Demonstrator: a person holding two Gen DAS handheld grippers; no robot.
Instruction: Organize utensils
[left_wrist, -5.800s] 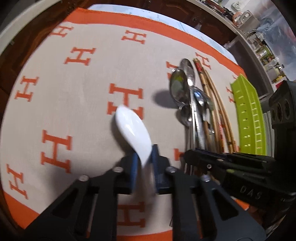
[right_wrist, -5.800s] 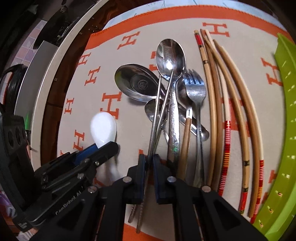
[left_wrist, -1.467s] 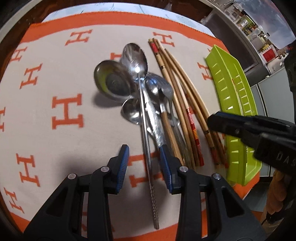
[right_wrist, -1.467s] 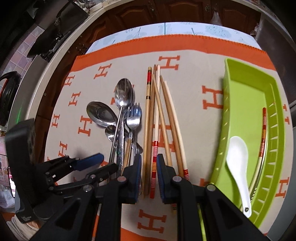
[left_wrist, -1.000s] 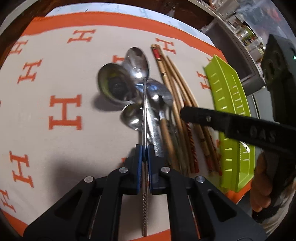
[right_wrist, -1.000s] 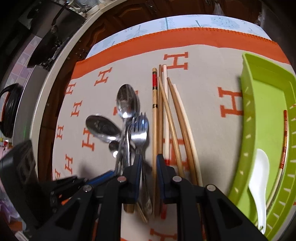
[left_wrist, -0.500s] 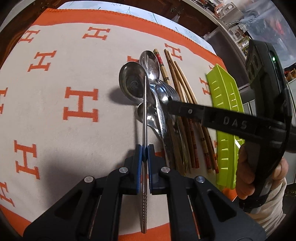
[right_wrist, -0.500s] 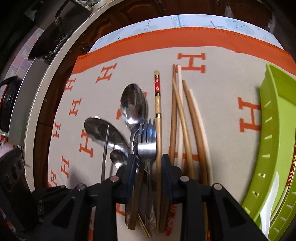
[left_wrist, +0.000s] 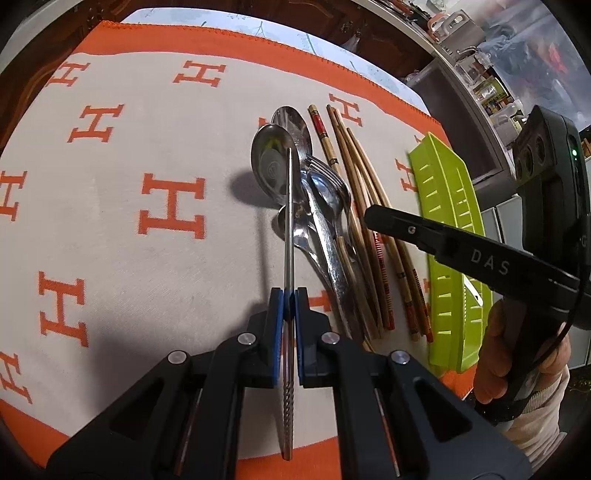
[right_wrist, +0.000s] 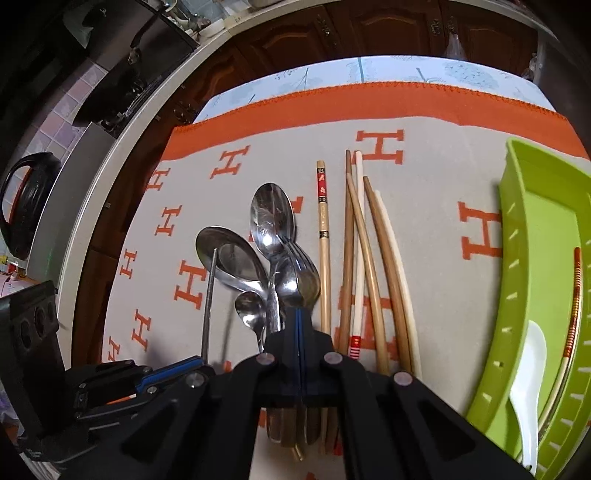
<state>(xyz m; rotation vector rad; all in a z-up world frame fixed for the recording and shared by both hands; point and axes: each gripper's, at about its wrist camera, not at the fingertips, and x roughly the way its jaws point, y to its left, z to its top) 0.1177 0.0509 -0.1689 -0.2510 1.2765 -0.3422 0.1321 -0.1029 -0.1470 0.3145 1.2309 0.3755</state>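
Spoon in tray: rt view only.

Setting: a home kitchen. Ahead of the tongs we note dark wooden cabinet doors with metal handles. Left of the right tongs runs a pale countertop edge, backed by tiled wall, with a black kettle standing there. Beneath lies the bench, spread with an orange-bordered cloth, bearing metal spoons, wooden chopsticks and a green plastic tray.
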